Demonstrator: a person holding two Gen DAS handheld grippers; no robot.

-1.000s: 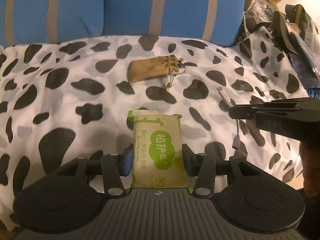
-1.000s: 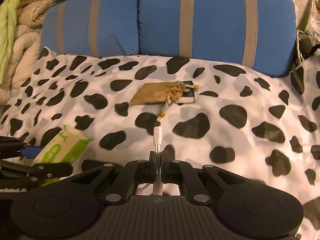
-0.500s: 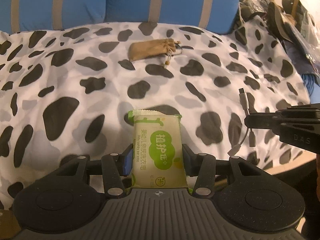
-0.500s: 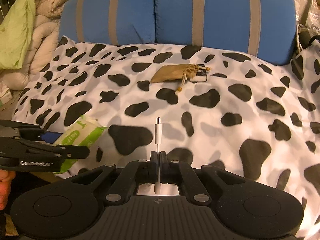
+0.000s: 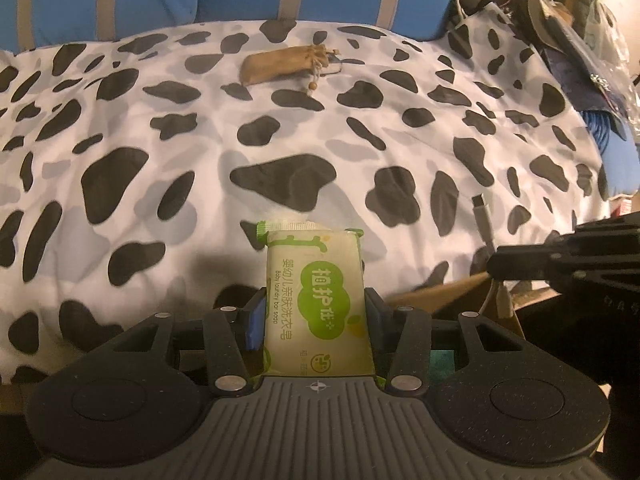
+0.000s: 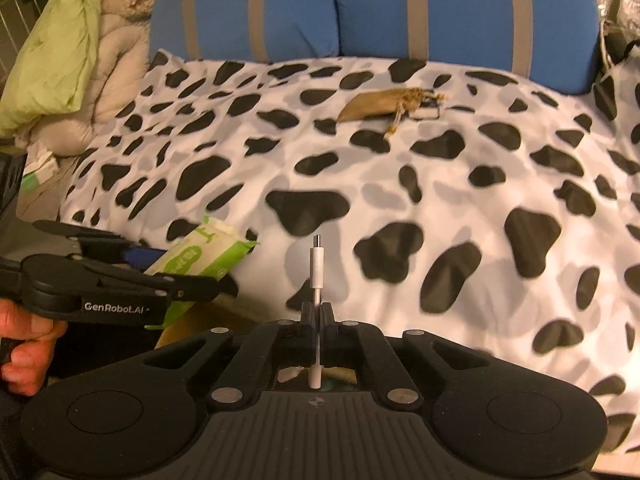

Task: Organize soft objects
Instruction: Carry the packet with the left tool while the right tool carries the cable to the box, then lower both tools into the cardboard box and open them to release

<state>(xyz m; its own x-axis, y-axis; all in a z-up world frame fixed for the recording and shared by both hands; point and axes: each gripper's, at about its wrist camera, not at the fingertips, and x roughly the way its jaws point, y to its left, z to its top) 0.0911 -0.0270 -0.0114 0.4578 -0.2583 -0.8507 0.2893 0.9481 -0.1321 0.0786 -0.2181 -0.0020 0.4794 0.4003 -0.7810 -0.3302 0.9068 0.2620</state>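
Observation:
My left gripper [image 5: 314, 314] is shut on a green-and-cream packet of baby laundry soap [image 5: 316, 296], held near the front edge of the cow-print bed cover [image 5: 160, 128]. The packet also shows in the right wrist view [image 6: 200, 256], with the left gripper [image 6: 172, 280] beside it. My right gripper [image 6: 317, 312] is shut on a white cable adapter [image 6: 317, 264] that stands upright between the jaws. The adapter also shows at the right of the left wrist view [image 5: 482, 216]. A tan drawstring pouch [image 5: 280, 65] lies far back on the cover, also seen in the right wrist view [image 6: 380, 102].
Blue cushions with tan stripes [image 6: 440, 8] line the back of the bed. A pile of green and beige bedding [image 6: 76, 52] lies at the left. Cluttered bags [image 5: 560, 20] sit at the right. A brown cardboard edge [image 5: 452, 292] shows below the bed's front edge.
Both grippers have pulled back from the pouch toward the front edge of the bed, each still holding its item. A cardboard edge has come into view below them.

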